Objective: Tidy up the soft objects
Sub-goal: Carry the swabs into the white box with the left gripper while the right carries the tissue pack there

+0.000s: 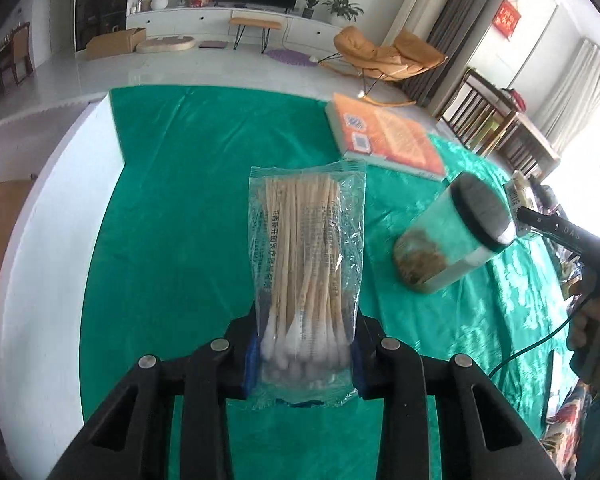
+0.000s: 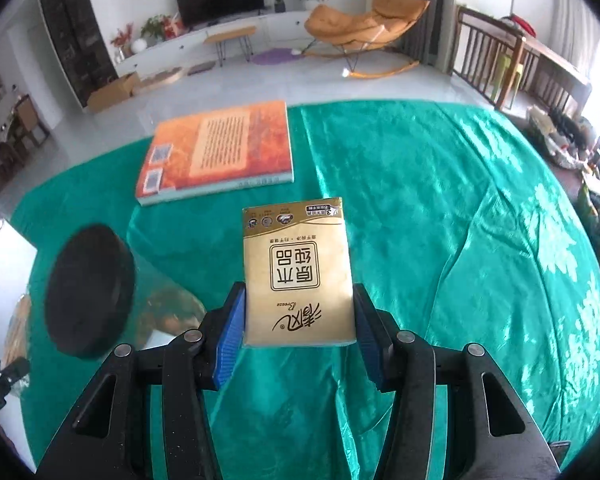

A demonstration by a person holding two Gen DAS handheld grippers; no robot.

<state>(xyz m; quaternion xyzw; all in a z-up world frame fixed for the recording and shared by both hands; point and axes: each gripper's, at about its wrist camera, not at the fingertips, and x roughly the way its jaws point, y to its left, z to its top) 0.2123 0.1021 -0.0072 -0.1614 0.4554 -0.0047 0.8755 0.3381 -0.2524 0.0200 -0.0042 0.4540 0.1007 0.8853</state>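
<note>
Both soft items are picked up and off the green cloth (image 1: 172, 184); neither is set down anywhere yet, so sorting looks early-to-mid stage. No bin or target spot is visible, so where they go I can't tell.

Left gripper (image 1: 304, 354) pinches the swab pack (image 1: 306, 256) at its near end, blue pads squeezing the cotton-tip end. The pack's long axis runs near to far, straight out from the jaws, cotton tips near, wooden stick ends far, raised above the cloth left of centre.

Right gripper (image 2: 299, 320) clamps the tissue pack (image 2: 298, 272) by its two long sides, pads pressed on the near half. Its long axis also runs near-far, print upside down, far end free in the air.

Still on the cloth: orange book (image 2: 220, 152) at the far side, and a clear jar (image 1: 444, 240) with a black lid, lying tilted between the two grippers. Both are hard and probably stay.
</note>
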